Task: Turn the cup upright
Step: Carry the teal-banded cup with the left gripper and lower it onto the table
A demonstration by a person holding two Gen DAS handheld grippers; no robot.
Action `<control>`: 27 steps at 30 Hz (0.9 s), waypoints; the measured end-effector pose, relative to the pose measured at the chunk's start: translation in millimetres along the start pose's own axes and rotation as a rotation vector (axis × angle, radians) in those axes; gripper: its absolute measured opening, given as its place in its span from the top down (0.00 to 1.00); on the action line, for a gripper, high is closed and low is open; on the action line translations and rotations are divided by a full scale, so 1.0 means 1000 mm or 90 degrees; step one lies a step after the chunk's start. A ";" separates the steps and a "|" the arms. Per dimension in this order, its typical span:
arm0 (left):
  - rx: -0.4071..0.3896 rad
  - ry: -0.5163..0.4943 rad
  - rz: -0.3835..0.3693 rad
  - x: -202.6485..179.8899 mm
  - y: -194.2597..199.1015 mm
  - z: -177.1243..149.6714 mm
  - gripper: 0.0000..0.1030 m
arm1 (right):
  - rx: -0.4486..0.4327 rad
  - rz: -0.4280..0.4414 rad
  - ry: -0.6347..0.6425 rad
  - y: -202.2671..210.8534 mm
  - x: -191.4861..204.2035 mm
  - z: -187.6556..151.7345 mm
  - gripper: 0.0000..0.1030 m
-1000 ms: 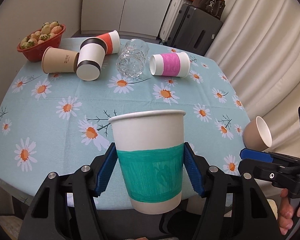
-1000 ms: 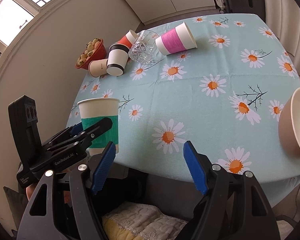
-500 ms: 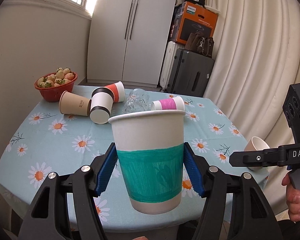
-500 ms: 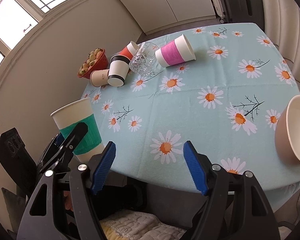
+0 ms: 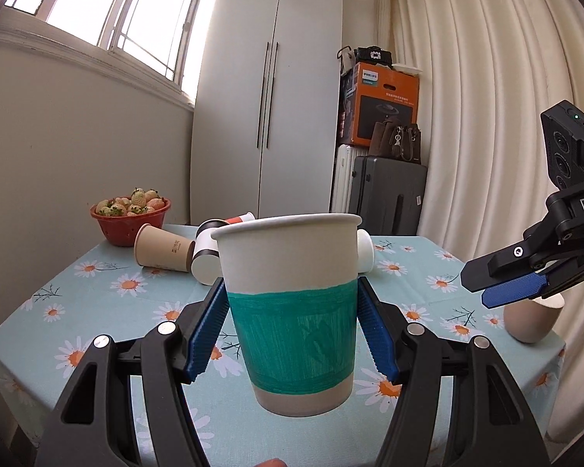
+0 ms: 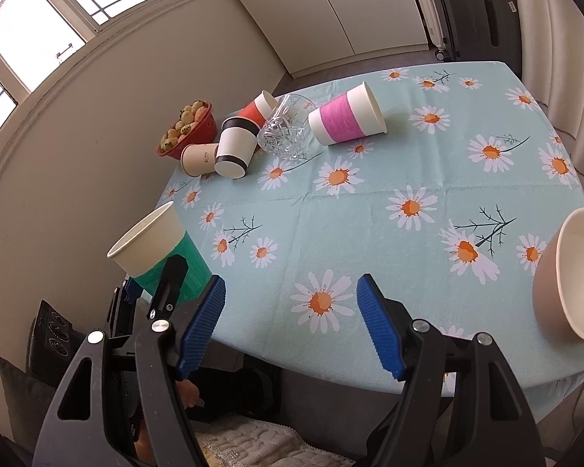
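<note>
The surface (image 6: 370, 210) carries a pale blue cloth printed with daisies. At its far left corner stands a red bowl of strawberries (image 6: 189, 128); beside it lie a tan paper cup (image 6: 198, 158), a black-and-white cup (image 6: 235, 150), a red-and-white cup (image 6: 257, 107), a cut-glass tumbler (image 6: 284, 128) and a pink-banded cup (image 6: 346, 118), all on their sides. A beige cup (image 6: 570, 276) lies on its side at the near right edge.

The green-banded paper cup (image 5: 292, 307) is white with a rolled rim, a broad hand-coloured green band round the lower body and a bare strip at the base. In the left wrist view it stands mouth up; in the right wrist view it is held at the near left edge of the surface, and whether its base touches the cloth cannot be told.

The left gripper (image 5: 292, 327) has its blue ribbed fingers (image 5: 208, 330) clenched on the green band, one on each side. The right gripper (image 6: 292, 327) is released, its fingers spread wide with nothing between them, over the near edge between the two cups.
</note>
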State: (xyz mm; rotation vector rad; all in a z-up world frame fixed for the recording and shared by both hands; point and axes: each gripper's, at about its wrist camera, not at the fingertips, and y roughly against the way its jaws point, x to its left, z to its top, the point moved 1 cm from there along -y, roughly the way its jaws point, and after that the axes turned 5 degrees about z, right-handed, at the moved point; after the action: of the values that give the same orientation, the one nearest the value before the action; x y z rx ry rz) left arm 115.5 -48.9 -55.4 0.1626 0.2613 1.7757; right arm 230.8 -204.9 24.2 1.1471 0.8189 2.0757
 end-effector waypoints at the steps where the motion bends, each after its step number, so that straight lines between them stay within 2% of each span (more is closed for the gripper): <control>1: -0.006 -0.001 0.006 -0.001 -0.001 -0.003 0.38 | -0.001 0.001 0.002 -0.001 0.000 0.000 0.32; 7: -0.058 -0.021 0.045 -0.011 -0.004 -0.020 0.38 | 0.001 0.001 0.013 -0.007 0.001 -0.005 0.32; 11: -0.079 -0.030 0.054 -0.015 -0.006 -0.034 0.38 | 0.007 0.001 0.014 -0.011 0.001 -0.007 0.32; 15: -0.074 -0.052 0.068 -0.023 -0.011 -0.049 0.37 | 0.011 -0.001 0.014 -0.013 0.000 -0.008 0.32; 21: -0.105 -0.074 0.073 -0.032 -0.006 -0.053 0.37 | 0.016 -0.008 0.011 -0.016 -0.003 -0.008 0.32; 27: -0.095 -0.059 0.088 -0.025 -0.015 -0.057 0.37 | 0.021 -0.012 0.010 -0.019 -0.003 -0.010 0.32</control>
State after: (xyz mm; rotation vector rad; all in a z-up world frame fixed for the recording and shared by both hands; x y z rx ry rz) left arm 120.8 -75.5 -113.6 0.1581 0.0520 1.9120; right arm 227.0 -197.8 4.0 1.1367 0.8707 2.0658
